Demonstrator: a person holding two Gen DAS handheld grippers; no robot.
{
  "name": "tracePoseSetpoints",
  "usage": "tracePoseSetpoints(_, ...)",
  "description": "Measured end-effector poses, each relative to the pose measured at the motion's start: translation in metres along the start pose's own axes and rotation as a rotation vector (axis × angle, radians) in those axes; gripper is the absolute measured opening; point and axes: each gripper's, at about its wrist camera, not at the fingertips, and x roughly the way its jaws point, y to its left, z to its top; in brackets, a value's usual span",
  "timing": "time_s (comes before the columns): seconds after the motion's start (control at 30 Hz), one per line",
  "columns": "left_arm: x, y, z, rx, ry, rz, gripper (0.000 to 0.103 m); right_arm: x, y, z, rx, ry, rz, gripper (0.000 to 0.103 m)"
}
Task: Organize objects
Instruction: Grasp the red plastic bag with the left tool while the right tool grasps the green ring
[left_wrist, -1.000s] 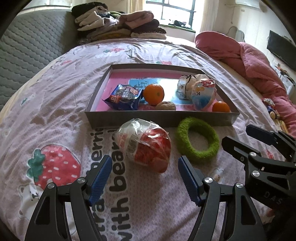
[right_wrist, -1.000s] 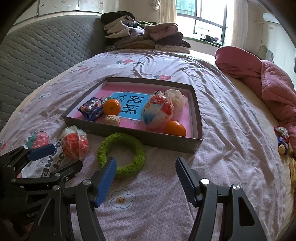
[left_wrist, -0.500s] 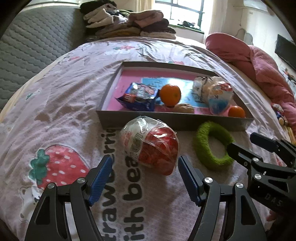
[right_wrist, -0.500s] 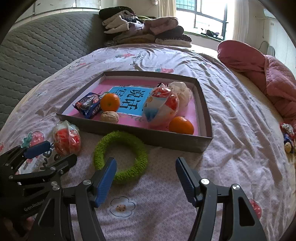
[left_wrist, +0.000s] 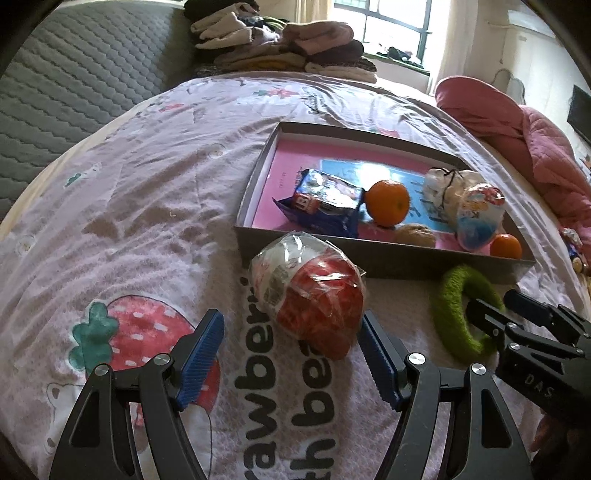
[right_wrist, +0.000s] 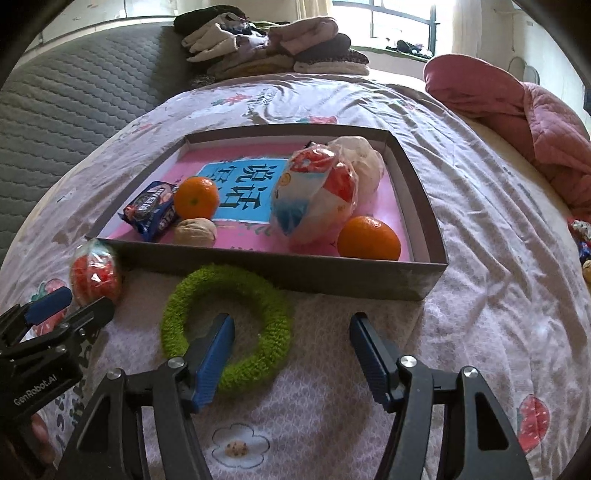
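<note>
Two things lie loose on the bed, just in front of the box (right_wrist: 258, 267): a wrapped red packet (left_wrist: 310, 295) at its left corner and a green ring (right_wrist: 225, 325) before its front wall. The left tongs (left_wrist: 291, 358) stand released, straddling the packet's near end; its right pad looks right beside the wrapper, the left pad well clear. The right tongs (right_wrist: 291, 354) are closing but press on nothing yet; the left finger (right_wrist: 214, 358) sits inside the ring's hole and the right finger outside, so the ring's right arc lies between them. To do this well, each hand probably wants to sink a little further before pinching: the left tongs should centre on the packet's thick red part, not the loose film, which would likely slip or tear. The right tongs should take the ring's band squarely, low enough not to skim off the fuzz yet without digging into the bedspread. The ring will sag when lifted. Lift both over the front wall and set them in bare spots, such as the pink floor at the left rear, away from the oranges (right_wrist: 369, 238).
</note>
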Motion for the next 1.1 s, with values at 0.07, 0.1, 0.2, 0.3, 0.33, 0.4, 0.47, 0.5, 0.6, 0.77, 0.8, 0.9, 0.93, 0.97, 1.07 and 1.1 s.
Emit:
tracePoseSetpoints(0.07,0.004,0.002,0.002,-0.006,0.004,0.007,0.075,0.002,-0.001,0.001,0.003,-0.005,0.002,0.058)
tracePoseSetpoints(0.1,0.006,0.003,0.003,-0.013,0.008,0.004,0.075,0.003,-0.001,0.001,0.004,-0.006,0.004,0.055)
tracePoseSetpoints(0.2,0.011,0.005,0.005,-0.022,0.017,0.004,0.075,0.005,-0.001,0.003,0.006,-0.009,0.007,0.049)
tracePoseSetpoints(0.3,0.015,0.006,0.006,-0.026,0.018,0.008,0.075,0.008,-0.001,0.004,0.007,-0.011,0.014,0.045)
tracePoseSetpoints(0.33,0.017,0.007,0.007,-0.031,0.019,0.007,0.075,0.008,-0.001,0.003,0.005,-0.012,0.015,0.042)
tracePoseSetpoints(0.4,0.019,0.010,0.009,-0.040,0.017,0.001,0.075,0.008,-0.001,0.003,0.004,-0.015,0.022,0.038)
tracePoseSetpoints(0.47,0.020,0.011,0.010,-0.046,0.016,-0.003,0.075,0.008,-0.001,0.004,0.004,-0.017,0.035,0.033)
tracePoseSetpoints(0.5,0.021,0.011,0.011,-0.048,0.014,-0.004,0.075,0.008,-0.001,0.004,0.004,-0.017,0.039,0.031)
tracePoseSetpoints(0.6,0.023,0.012,0.012,-0.054,0.014,-0.012,0.075,0.009,0.000,0.004,0.002,-0.018,0.053,0.025)
tracePoseSetpoints(0.77,0.023,0.013,0.013,-0.064,0.005,-0.024,0.059,0.008,0.000,0.004,-0.002,-0.018,0.073,0.019)
tracePoseSetpoints(0.8,0.024,0.013,0.013,-0.066,0.006,-0.028,0.059,0.008,0.000,0.004,0.000,-0.017,0.077,0.018)
tracePoseSetpoints(0.9,0.022,0.014,0.013,-0.073,0.002,-0.038,0.058,0.007,-0.001,0.004,0.005,-0.017,0.083,0.018)
tracePoseSetpoints(0.93,0.022,0.014,0.013,-0.073,0.003,-0.040,0.058,0.006,-0.001,0.004,0.002,-0.018,0.083,0.017)
tracePoseSetpoints(0.97,0.021,0.015,0.013,-0.074,0.003,-0.043,0.058,0.006,0.000,0.004,0.000,-0.018,0.082,0.017)
tracePoseSetpoints(1.07,0.018,0.015,0.014,-0.072,-0.005,-0.047,0.058,0.004,0.001,0.004,-0.003,-0.019,0.084,0.017)
tracePoseSetpoints(1.1,0.017,0.014,0.014,-0.070,-0.007,-0.048,0.058,0.004,0.001,0.004,-0.004,-0.019,0.085,0.016)
